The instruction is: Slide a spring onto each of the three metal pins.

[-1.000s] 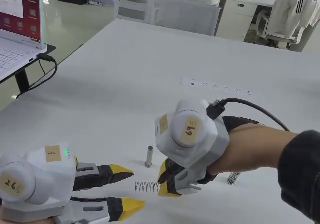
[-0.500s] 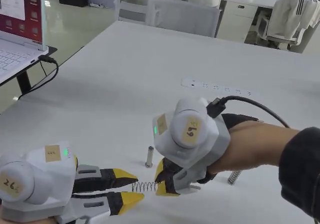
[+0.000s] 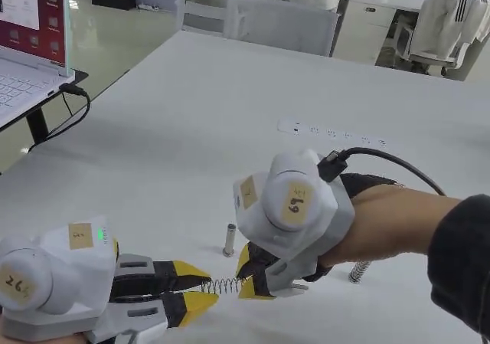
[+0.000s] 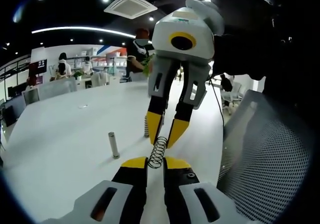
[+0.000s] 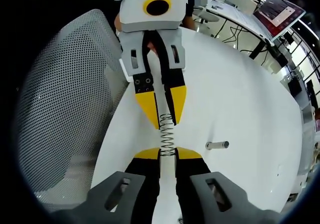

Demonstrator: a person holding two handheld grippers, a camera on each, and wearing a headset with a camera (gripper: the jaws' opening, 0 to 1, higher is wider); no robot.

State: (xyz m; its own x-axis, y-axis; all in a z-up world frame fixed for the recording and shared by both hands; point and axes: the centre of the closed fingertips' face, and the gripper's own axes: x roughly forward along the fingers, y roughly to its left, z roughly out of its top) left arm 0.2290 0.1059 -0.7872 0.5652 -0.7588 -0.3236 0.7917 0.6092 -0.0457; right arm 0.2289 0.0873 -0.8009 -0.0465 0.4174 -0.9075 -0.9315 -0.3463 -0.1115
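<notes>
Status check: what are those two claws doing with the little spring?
Left gripper shut on the spring, right gripper shut on its other end. Spring spans between them. Bare pin stands upright alongside, nothing blocking.

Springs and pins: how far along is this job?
Nothing looks finished: the upright silver metal pin stands bare on the white table. In hand, the left gripper and right gripper each pinch one end of a thin coiled wire spring. Left to do: all the threading; a second coiled spring lies unused on the table.
</notes>
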